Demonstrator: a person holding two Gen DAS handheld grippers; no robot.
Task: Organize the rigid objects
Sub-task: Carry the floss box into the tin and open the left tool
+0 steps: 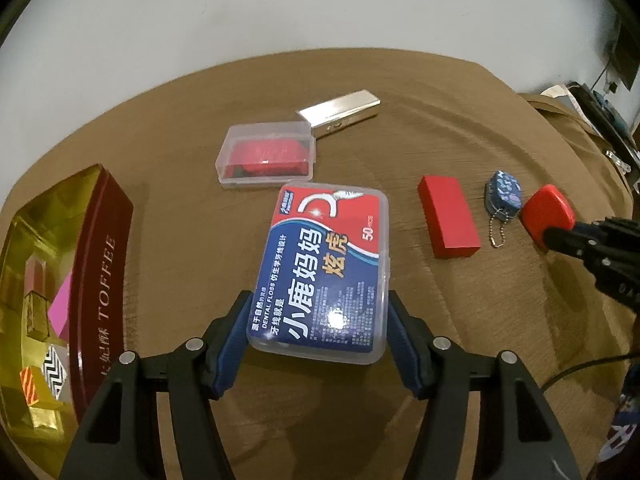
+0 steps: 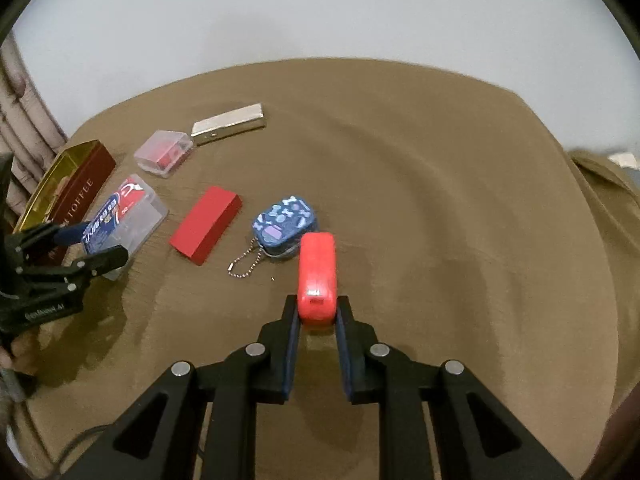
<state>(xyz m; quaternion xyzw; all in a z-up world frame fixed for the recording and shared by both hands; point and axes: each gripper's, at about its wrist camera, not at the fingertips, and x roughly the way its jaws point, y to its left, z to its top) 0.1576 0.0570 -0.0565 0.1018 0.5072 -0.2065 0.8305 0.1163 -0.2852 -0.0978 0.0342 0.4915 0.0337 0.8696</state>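
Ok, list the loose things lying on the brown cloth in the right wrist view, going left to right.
Toffee tin → dental floss box → clear case with red inside → red block → silver bar → blue patterned keychain case → red rounded piece, held between the right gripper fingers.

Between the left gripper's [image 1: 318, 312] fingers, floss box [image 1: 326, 270] label reading "DENTAL FLOSS", "小鹿妈妈", "炫虎", "50 PCS". Left of those fingers, "TOFFEE" printed along the dark red tin [image 1: 98, 280] wall, beside partly hidden Chinese characters.
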